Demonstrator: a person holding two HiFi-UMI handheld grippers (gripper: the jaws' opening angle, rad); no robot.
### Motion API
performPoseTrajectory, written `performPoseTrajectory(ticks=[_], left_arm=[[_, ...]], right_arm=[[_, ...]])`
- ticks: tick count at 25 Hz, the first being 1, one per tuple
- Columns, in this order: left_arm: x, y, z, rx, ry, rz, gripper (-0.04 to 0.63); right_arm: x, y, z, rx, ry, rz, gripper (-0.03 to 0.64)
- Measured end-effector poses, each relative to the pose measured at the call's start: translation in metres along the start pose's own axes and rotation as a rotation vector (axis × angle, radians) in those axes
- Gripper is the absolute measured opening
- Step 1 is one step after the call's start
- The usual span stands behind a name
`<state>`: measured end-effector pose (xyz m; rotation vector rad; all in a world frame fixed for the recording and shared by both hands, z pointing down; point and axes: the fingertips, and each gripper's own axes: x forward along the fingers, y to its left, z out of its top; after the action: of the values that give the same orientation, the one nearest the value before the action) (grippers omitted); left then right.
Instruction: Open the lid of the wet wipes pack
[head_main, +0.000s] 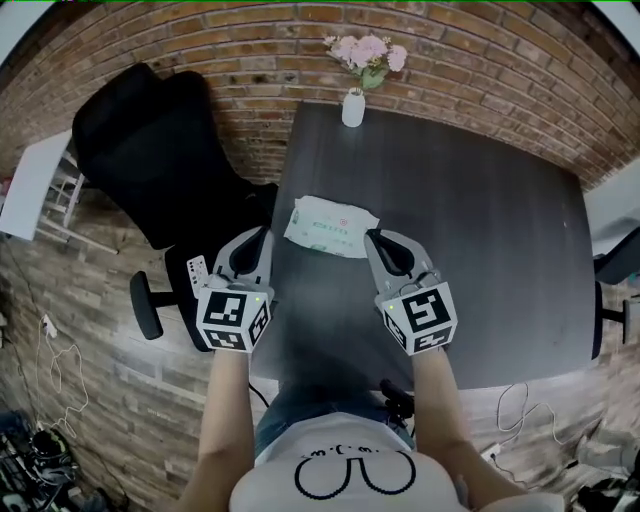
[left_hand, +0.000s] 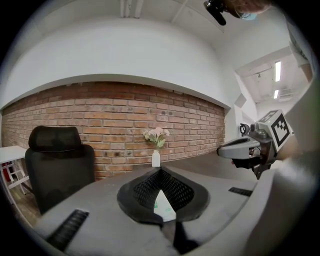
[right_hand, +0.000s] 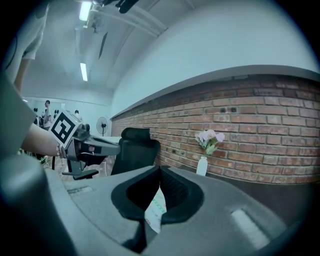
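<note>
Now both sets of jaws clenched, tips together, nothing held: left gripper (head_main: 266, 234) & right gripper (head_main: 369, 237) hover just short of wet wipes pack (head_main: 330, 226). Pack lies flat on tabletop (head_main: 480, 250), nr its left edge.

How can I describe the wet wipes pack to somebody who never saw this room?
Find the large dark rectangular table in front of the red brick wall. Near its left edge lies a flat white wet wipes pack with green print. The only other thing there, a white vase of pink flowers, stands upright at the far edge.
</note>
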<state>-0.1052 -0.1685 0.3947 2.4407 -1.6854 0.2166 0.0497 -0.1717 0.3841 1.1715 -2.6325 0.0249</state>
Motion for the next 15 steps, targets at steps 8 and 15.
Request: performPoseTrajectory(ticks=[8,15], left_arm=[[0.044,0.014,-0.045,-0.029,0.124,-0.109,-0.002],[0.081,0.024,-0.094,-0.050,0.247,-0.175,-0.002]], right_arm=[[0.032,0.004,-0.030,0.020,0.104,-0.036,0.086],[0.069,0.006,-0.071,-0.004,0.224,-0.005,0.112]])
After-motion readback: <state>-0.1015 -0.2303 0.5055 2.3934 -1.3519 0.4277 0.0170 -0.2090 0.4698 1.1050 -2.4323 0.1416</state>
